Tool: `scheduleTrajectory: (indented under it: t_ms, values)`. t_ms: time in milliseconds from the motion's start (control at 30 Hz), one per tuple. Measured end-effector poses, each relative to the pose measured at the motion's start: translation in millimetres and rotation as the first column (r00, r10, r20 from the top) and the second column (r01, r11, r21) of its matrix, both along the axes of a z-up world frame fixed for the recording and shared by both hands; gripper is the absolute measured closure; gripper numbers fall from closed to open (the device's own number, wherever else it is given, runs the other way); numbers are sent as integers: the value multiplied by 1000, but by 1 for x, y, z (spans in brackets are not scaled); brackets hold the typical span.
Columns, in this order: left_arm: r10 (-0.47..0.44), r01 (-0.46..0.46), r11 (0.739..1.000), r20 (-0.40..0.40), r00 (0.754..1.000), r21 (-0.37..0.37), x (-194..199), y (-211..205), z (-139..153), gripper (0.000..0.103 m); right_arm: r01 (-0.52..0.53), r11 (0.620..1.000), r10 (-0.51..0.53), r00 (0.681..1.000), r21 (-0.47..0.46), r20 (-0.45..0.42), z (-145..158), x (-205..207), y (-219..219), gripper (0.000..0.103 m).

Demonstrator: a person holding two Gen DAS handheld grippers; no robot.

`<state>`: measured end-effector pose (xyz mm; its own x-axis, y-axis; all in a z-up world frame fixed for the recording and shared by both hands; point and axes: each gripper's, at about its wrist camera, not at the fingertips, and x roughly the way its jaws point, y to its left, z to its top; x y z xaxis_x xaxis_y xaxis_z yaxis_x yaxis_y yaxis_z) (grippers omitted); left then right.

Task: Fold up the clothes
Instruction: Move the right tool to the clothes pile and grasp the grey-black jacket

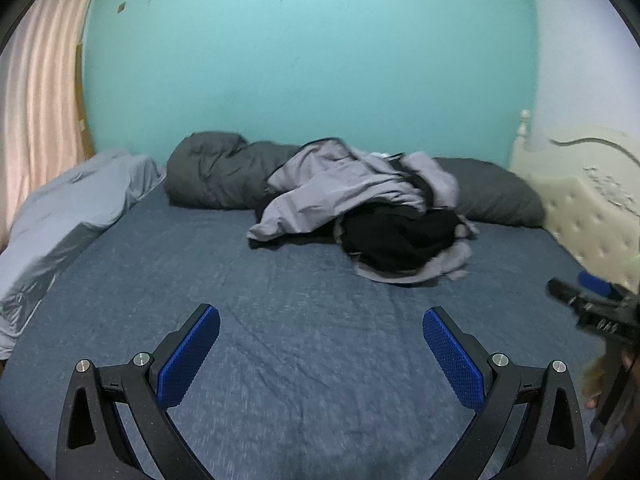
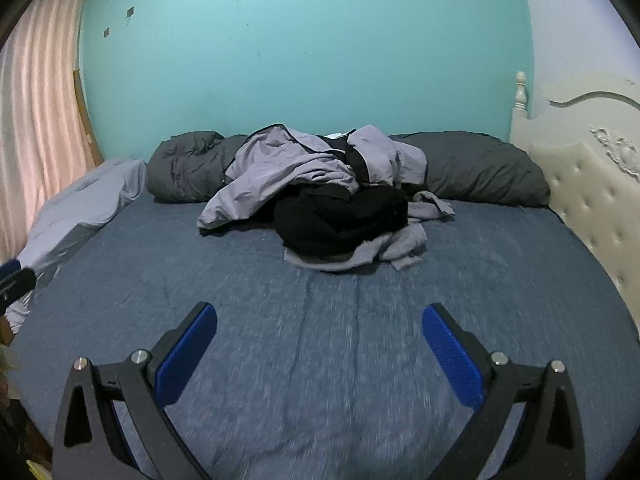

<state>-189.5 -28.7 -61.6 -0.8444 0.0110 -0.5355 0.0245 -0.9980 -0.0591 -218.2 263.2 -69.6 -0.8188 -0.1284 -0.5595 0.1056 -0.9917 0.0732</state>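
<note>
crumpled lilac and black clothes (image 2: 320, 200) heaped on bed (image 2: 320, 340)

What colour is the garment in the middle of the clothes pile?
Black, lying among light grey-lilac clothes; clearest in the right wrist view.

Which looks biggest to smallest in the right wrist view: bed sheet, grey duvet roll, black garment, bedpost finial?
1. bed sheet
2. grey duvet roll, partly hidden by the clothes pile
3. black garment
4. bedpost finial

The roll lies farther back than the garment, so its true lead is probably greater.
</note>
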Motion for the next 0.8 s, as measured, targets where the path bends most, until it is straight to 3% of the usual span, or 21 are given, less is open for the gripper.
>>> scheduleTrajectory:
  t_ms: [100,267,400,667,800]
  values:
    - [17,-17,1000,15,1000,13,-48,-9,-20,0,16,1000,-16,999,6,-39,-7,-51,8,0]
    - [30,-34,997,54,998,72,-123,-19,-60,0,44,998,-44,999,47,10,-34,-148,19,0]
    - [27,-33,994,62,998,105,-179,-22,-89,0,49,999,-50,998,19,28,-57,-217,35,0]
    - [38,-60,982,126,991,179,-242,-35,-127,0,116,993,-116,991,8,65,-88,-325,58,0]
    - [37,-71,976,163,986,205,-265,-44,-139,0,99,994,-102,991,43,89,-88,-366,54,0]
